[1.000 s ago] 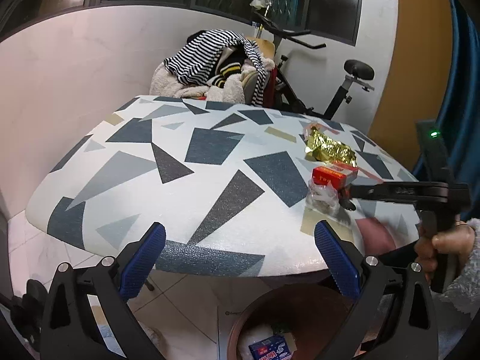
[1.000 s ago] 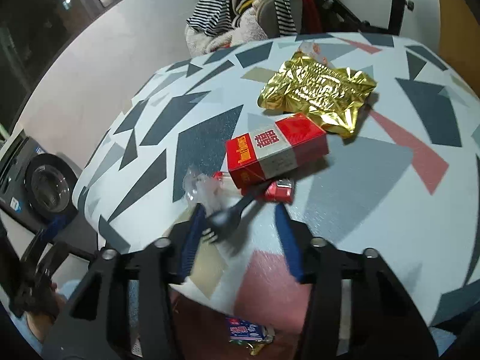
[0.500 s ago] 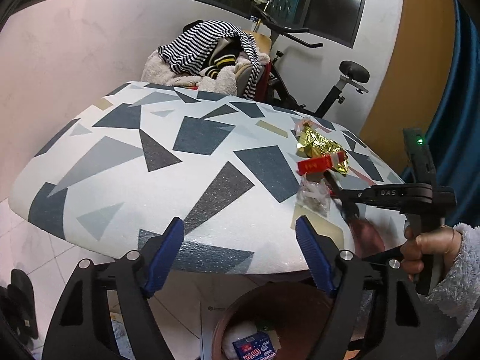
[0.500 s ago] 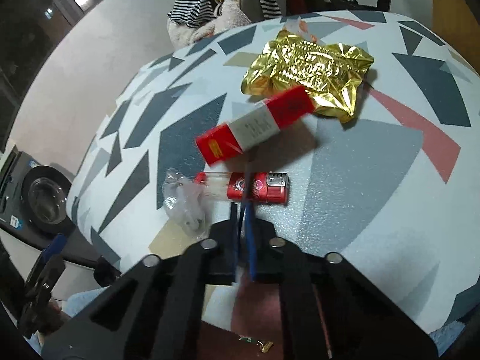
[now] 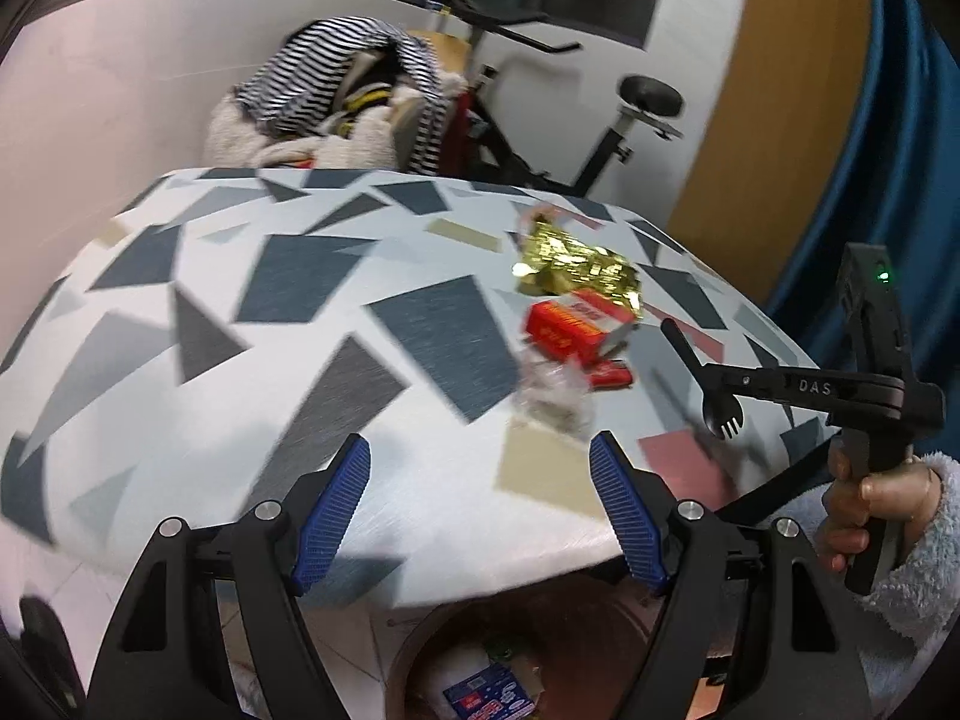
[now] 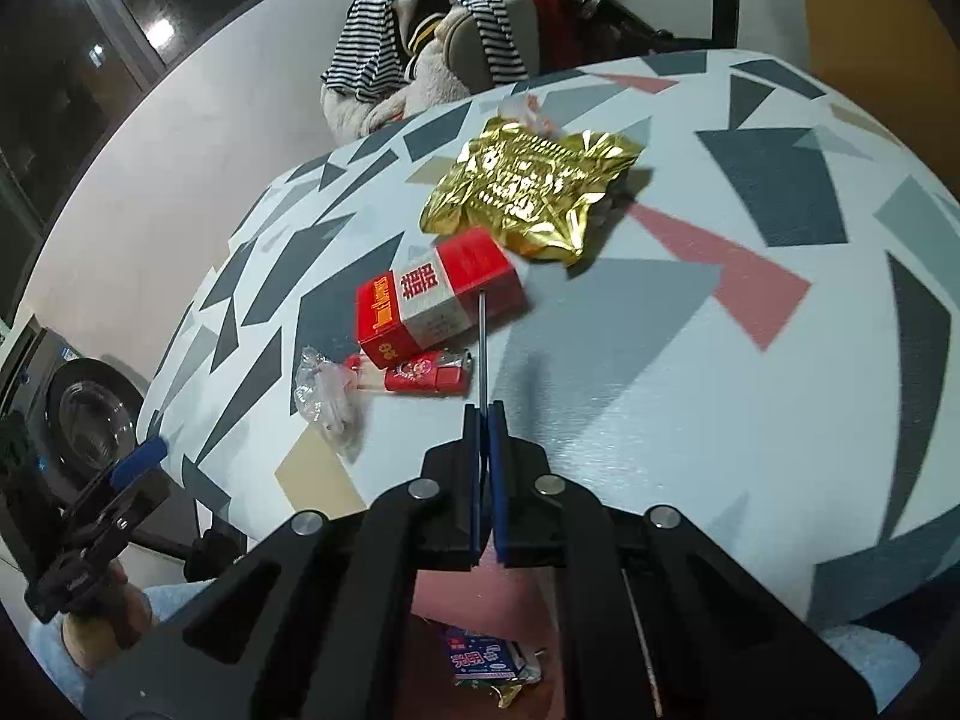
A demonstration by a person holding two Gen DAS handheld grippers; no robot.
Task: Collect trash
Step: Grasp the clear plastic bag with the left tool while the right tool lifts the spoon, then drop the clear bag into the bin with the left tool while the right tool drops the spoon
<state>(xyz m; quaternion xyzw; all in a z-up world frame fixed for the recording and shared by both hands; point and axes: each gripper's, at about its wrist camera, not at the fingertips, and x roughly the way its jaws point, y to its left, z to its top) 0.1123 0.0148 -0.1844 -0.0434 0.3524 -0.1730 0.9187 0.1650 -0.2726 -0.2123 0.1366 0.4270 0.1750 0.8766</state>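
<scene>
My right gripper (image 6: pixel 486 414) is shut on a black plastic fork (image 5: pixel 702 384), held a little above the table near its front edge; in the right wrist view the fork (image 6: pixel 482 348) shows edge-on as a thin line. On the table lie a red cigarette box (image 6: pixel 432 300), a red lighter (image 6: pixel 429 373), a crumpled clear wrapper (image 6: pixel 324 390) and a gold foil bag (image 6: pixel 528 192). My left gripper (image 5: pixel 480 498) is open and empty over the table's near edge, left of the fork.
A brown trash bin (image 5: pixel 510 660) with a blue-white carton (image 6: pixel 486 657) inside stands on the floor below the table edge. A chair piled with striped clothes (image 5: pixel 342 102) and an exercise bike (image 5: pixel 540 120) stand behind the patterned table (image 5: pixel 240 300).
My right gripper closed on the black fork and lifted it off the table. The cigarette box shifted slightly. My left gripper moved forward over the table edge.
</scene>
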